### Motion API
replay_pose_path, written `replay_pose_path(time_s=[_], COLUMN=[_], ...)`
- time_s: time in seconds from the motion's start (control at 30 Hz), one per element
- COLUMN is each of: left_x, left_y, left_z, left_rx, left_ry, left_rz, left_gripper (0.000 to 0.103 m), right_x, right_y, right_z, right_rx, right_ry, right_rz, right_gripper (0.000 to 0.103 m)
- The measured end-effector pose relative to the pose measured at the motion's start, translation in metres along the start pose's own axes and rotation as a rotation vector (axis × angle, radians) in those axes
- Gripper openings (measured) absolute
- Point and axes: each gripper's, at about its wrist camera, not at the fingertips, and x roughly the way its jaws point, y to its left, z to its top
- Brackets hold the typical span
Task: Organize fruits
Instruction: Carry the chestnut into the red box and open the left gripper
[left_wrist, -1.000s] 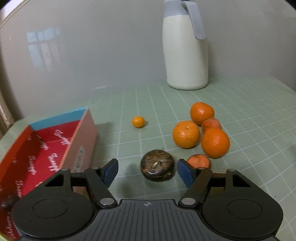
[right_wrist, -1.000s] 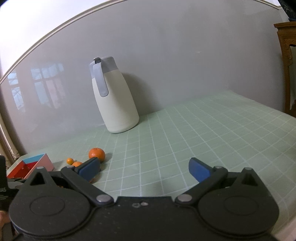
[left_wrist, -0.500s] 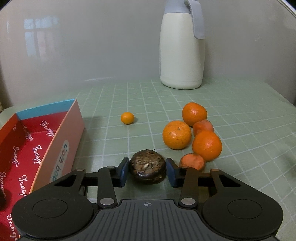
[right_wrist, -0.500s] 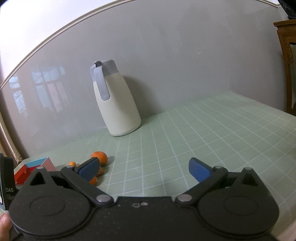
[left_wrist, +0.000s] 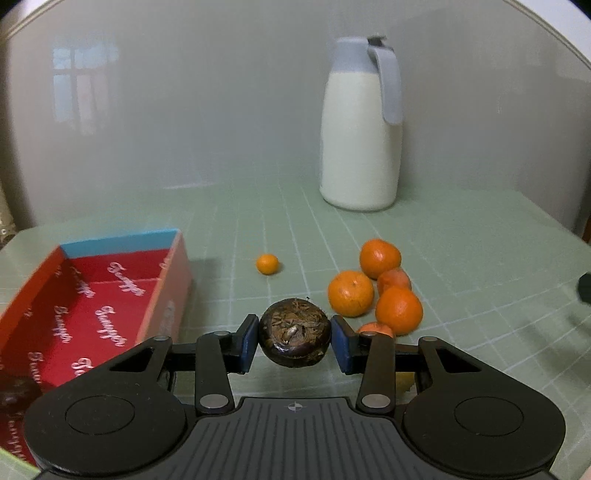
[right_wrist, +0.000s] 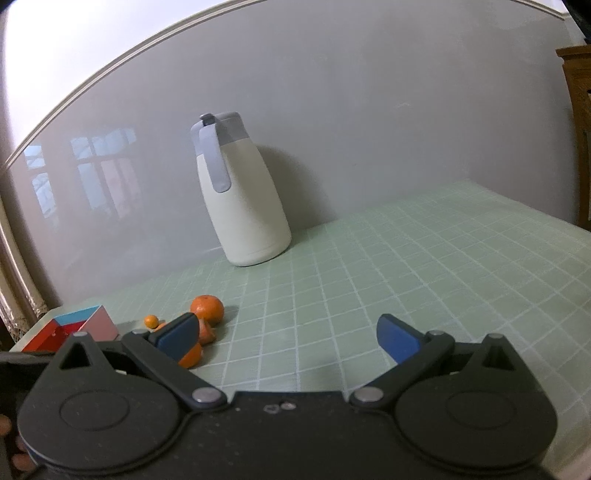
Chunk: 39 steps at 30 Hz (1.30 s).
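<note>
Left gripper (left_wrist: 294, 344) is clamped on a dark brown, rough-skinned round fruit (left_wrist: 294, 338), one blue pad on each side at its widest part. That grip suits a round thing: it cannot roll out forward. The fruit seems to be clear of the green gridded tablecloth (left_wrist: 461, 251), though the gripper body hides the spot beneath it, so I cannot be sure.

Red box (left_wrist: 92, 295) lies open just to the left. A dark lump sits in its near corner, possibly another fruit of the same kind, but it is too blurred to tell. Judgement: the box is the likely destination, and dark fruits are being kept apart from orange ones.

Oranges (left_wrist: 376, 288) are clustered to the right of the held fruit, touching one another. One tiny orange (left_wrist: 267, 264) sits alone, between cluster and box. A white jug (left_wrist: 360, 122) stands upright by the wall.

Right gripper (right_wrist: 290, 334) has its jaws spread wide with nothing between them, apparently waiting above the cloth.
</note>
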Motion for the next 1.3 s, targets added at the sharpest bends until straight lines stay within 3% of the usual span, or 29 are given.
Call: replay_pose_path(time_s=[0.23, 0.67, 1.0, 1.3], left_x=[-0.029, -0.038, -0.027, -0.026], left_y=[0.034, 0.113, 0.136, 0.138], left_z=[0.001, -0.026, -0.043, -0.046], left_rx=[-0.033, -0.136, -0.185, -0.188], left_ry=[-0.056, -0.022, 0.028, 0.031], left_rz=[0.078, 0.246, 0.287, 0.28], left_gripper=[0.042, 0.042, 0.042, 0.042], right_x=[0.007, 0.022, 0.025, 0.03], right_y=[0.019, 0.062, 0.079, 0.092], right_z=[-0.004, -0.013, -0.018, -0.02], right_rx=[-0.026, -0.115, -0.15, -0.164], right_ry=[0.016, 0.054, 0.069, 0.078], right_rz=[0.025, 0.07, 0.088, 0.114], right_gripper=[0.103, 0.103, 0.103, 0.103])
